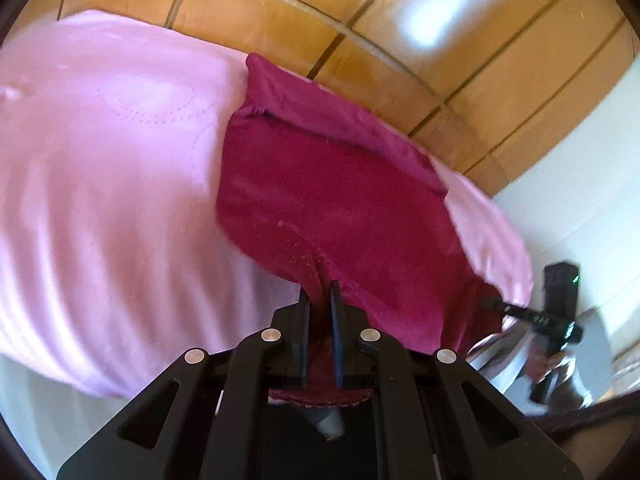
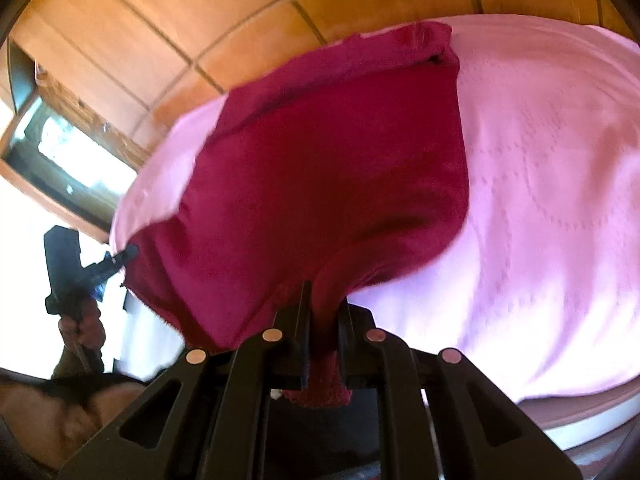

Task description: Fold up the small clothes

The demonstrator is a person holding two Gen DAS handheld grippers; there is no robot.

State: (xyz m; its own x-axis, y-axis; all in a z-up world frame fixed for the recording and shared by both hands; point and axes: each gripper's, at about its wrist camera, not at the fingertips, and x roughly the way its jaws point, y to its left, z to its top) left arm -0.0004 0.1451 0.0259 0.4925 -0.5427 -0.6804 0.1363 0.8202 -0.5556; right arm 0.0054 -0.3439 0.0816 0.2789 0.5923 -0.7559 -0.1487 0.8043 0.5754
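A dark red small garment [image 1: 332, 204] lies on a pink cloth [image 1: 104, 168]. My left gripper [image 1: 319, 286] is shut on one corner of the red garment, with cloth bunched between its jaws. My right gripper [image 2: 324, 292] is shut on another corner of the same garment [image 2: 332, 168], which stretches away over the pink cloth [image 2: 540, 184]. Each gripper shows in the other's view, the right one [image 1: 536, 316] at the right edge and the left one [image 2: 80, 272] at the left, both at the garment's near edge.
The pink cloth covers a round white table [image 2: 592, 424]. Beyond it is an orange tiled floor [image 1: 400, 52]. A white wall [image 1: 580, 208] stands at right in the left wrist view, and a wood-framed window [image 2: 68, 160] at left in the right wrist view.
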